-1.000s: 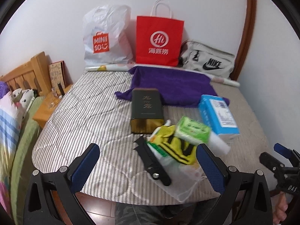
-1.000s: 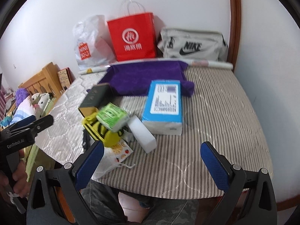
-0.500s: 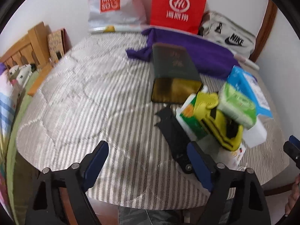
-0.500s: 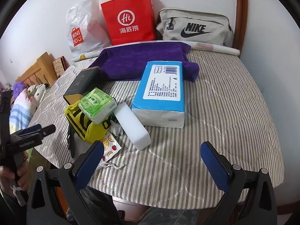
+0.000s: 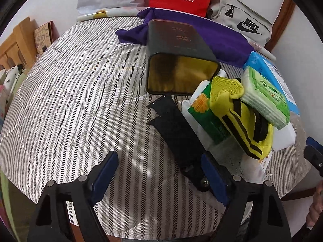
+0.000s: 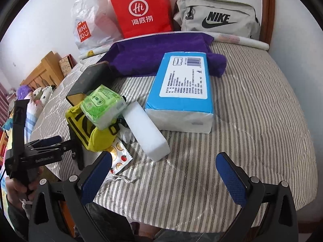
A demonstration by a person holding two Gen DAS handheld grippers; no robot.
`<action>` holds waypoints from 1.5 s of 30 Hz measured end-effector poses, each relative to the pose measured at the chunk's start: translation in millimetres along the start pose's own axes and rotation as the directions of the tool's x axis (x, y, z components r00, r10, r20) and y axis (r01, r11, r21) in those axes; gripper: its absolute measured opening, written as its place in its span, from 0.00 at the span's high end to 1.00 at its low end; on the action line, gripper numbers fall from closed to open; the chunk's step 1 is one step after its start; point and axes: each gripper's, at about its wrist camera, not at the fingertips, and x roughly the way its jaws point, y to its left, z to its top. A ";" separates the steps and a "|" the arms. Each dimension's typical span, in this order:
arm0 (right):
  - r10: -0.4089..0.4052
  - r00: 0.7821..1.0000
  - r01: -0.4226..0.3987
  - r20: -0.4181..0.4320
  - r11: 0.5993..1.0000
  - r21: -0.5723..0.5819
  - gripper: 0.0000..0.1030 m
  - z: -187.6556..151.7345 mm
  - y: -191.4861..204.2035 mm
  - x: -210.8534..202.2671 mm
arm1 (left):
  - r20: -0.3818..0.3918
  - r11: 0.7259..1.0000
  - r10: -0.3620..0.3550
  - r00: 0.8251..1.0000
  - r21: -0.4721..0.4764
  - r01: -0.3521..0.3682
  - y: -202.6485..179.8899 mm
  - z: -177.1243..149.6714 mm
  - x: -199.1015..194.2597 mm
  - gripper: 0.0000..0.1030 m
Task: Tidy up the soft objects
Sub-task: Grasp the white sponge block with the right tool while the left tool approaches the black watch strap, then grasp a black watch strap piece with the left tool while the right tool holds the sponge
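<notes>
Both left tongs point(image 5: 159, 173) and right tongs point(image 6: 163, 173) hang released. The soft pile sits just right of the dark tin point(image 5: 177, 60); lift the green tissue pack point(image 5: 264, 98) first, squeezing gently.

Both wrist cameras are looking forward along their fingers, low over the near edge of the striped table point(image 5: 66, 100), facing the far wall. The left one is sitting closer, just before the black strap point(image 5: 177, 129). Both are sharing the green tissue pack point(image 6: 102, 104), red bag point(image 6: 141, 10) and Nike bag point(image 5: 240, 23).
</notes>
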 end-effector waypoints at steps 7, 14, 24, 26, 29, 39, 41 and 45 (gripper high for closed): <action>0.035 0.999 -0.035 -0.015 0.999 -0.016 0.06 1.1 0.1 18.6 | -0.008 1.000 0.000 1.000 0.001 0.000 8.9 2.0 -0.4 0.19; 0.038 0.998 -0.041 -0.056 0.998 -0.048 0.29 4.1 12.8 43.7 | -0.009 0.999 -0.031 0.999 -0.014 0.031 10.0 5.1 -0.2 0.19; 0.047 0.998 -0.049 -0.048 0.998 -0.045 0.61 3.9 12.3 50.5 | 0.002 0.999 -0.013 1.000 0.049 0.013 -5.0 2.3 1.8 0.18; 0.031 0.999 -0.033 -0.023 0.997 -0.063 0.61 2.4 10.4 40.0 | 0.003 0.999 -0.005 1.000 0.053 0.005 -3.1 1.0 0.5 0.18; 0.004 1.000 -0.005 -0.007 0.995 -0.103 0.61 -1.0 11.1 28.2 | -0.005 0.999 0.004 1.000 0.054 -0.004 3.4 -1.6 -1.8 0.18; -0.064 0.998 0.064 0.001 0.989 -0.136 0.61 -25.3 -5.4 4.1 | 0.005 0.994 0.088 0.996 0.059 -0.088 26.3 -12.4 -6.0 0.19; -0.072 0.997 0.073 0.007 0.989 -0.129 0.61 -29.3 -11.8 -0.9 | 0.002 0.995 0.085 0.996 0.053 -0.085 27.8 -11.6 -6.0 0.19; -0.092 0.996 0.093 0.014 0.988 -0.126 0.61 -34.7 -19.7 -6.2 | 0.013 0.994 0.100 0.995 0.031 -0.100 26.4 -5.4 -2.1 0.19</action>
